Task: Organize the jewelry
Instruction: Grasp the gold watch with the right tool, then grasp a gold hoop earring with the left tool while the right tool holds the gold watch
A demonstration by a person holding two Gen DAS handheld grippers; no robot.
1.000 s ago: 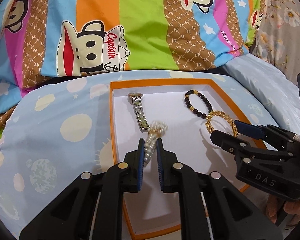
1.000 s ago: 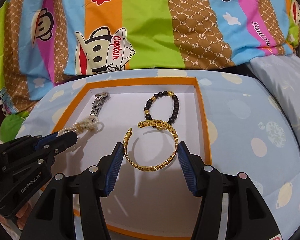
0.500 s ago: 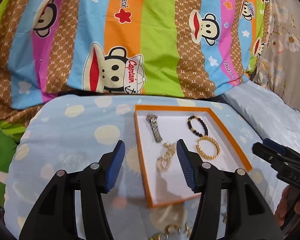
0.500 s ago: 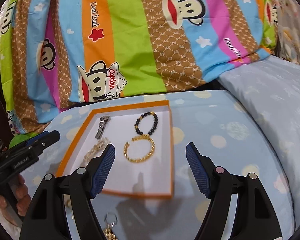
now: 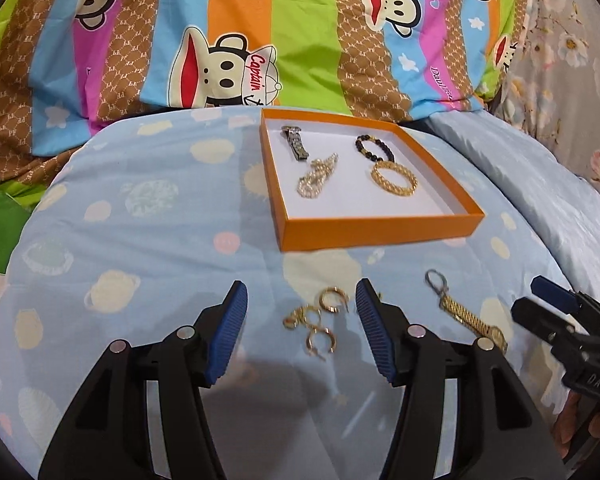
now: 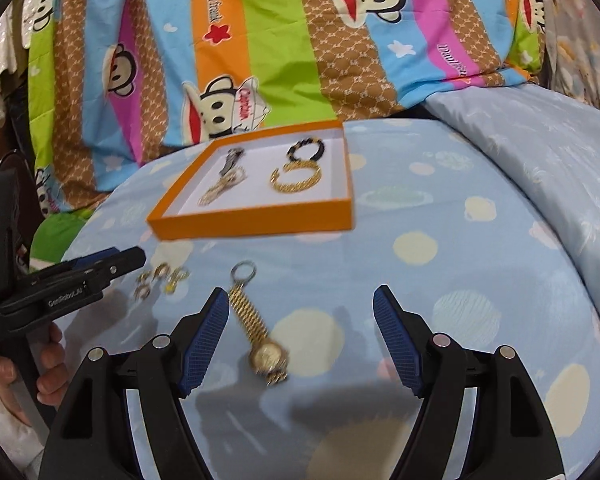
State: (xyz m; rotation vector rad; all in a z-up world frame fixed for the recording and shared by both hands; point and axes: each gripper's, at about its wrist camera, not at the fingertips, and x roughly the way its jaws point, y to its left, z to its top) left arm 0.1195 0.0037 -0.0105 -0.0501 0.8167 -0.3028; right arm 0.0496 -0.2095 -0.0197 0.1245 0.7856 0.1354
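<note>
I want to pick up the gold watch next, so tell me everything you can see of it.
The gold watch lies flat on the light blue spotted bedcover, outside the orange box. It has a round gold-toned face, a ribbed metal-looking band stretched out straight, and a silver ring at the far end. It runs diagonally, face nearest the camera. It sits between the fingers of the open right gripper, close to the left finger; nothing grips it.

A pale blue bedsheet [image 5: 148, 240] with cream planets covered the bed; a striped cartoon-monkey blanket [image 5: 300, 32] filled the frame's top, floral fabric [image 5: 572, 56] at upper right
</note>
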